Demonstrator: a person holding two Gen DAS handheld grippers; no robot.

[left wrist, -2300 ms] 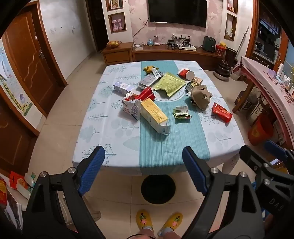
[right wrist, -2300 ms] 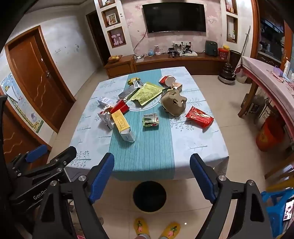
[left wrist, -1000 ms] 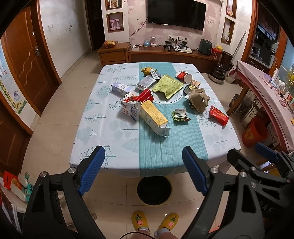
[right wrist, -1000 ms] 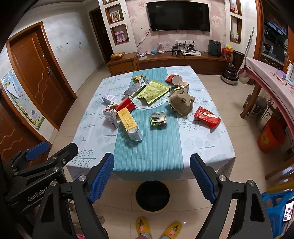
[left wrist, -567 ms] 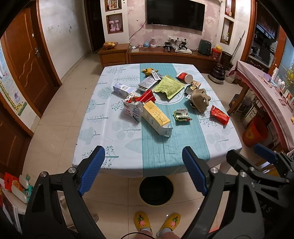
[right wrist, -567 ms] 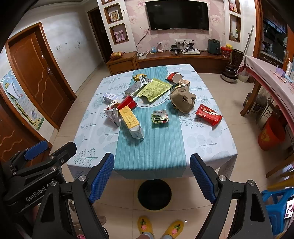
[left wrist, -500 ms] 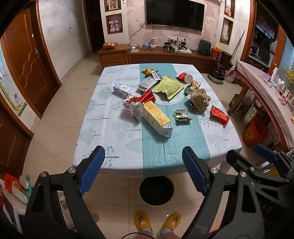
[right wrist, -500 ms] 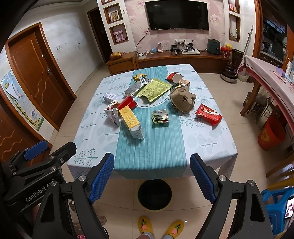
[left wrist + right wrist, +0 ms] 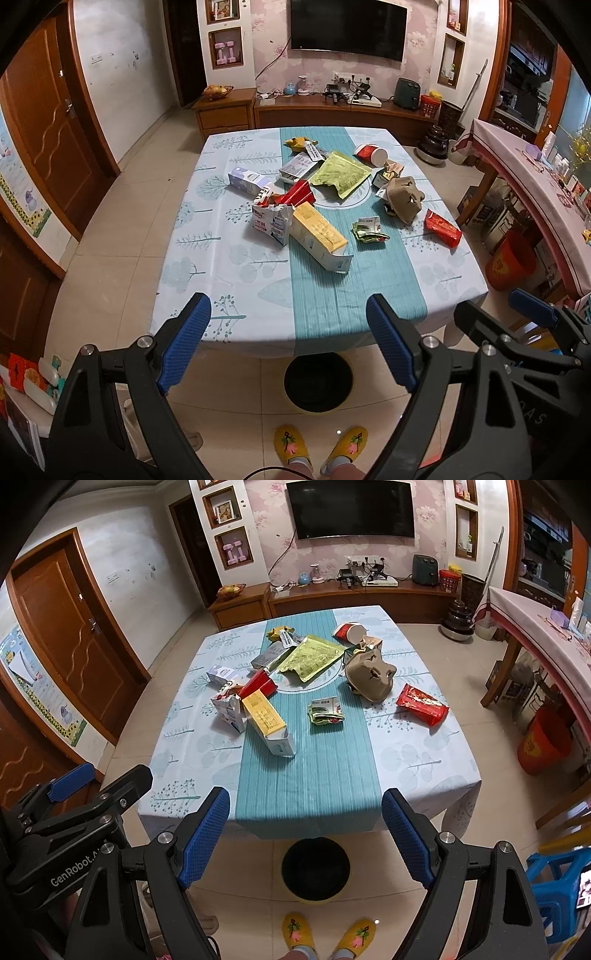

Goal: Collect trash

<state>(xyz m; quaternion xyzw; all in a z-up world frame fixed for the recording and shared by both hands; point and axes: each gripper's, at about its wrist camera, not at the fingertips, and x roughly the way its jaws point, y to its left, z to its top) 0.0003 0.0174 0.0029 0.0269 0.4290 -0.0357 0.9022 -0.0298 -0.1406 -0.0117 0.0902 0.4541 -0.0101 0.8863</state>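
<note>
Trash is scattered over a table (image 9: 240, 266) (image 9: 417, 753) with a pale leaf-print cloth and teal runner: a yellow carton (image 9: 318, 235) (image 9: 266, 716), a torn white carton (image 9: 269, 220), a green pouch (image 9: 340, 174) (image 9: 309, 656), a crumpled brown paper bag (image 9: 402, 198) (image 9: 371, 677), a red wrapper (image 9: 442, 228) (image 9: 422, 703) and a red paper cup (image 9: 370, 153). A black bin (image 9: 317, 380) (image 9: 316, 866) stands on the floor under the near edge. My left gripper (image 9: 289, 343) and right gripper (image 9: 306, 838) hang open and empty, short of the table's near edge.
An orange bucket (image 9: 511, 260) (image 9: 545, 740) stands on the floor at right beside a second, pink-covered table (image 9: 535, 177). A blue stool (image 9: 561, 882) is at lower right. A person's yellow slippers (image 9: 319, 445) are by the bin. A TV cabinet lines the far wall.
Both views have shifted slightly, with the table sitting a little lower and closer in the frames. Both grippers stay open and nothing on the table has moved.
</note>
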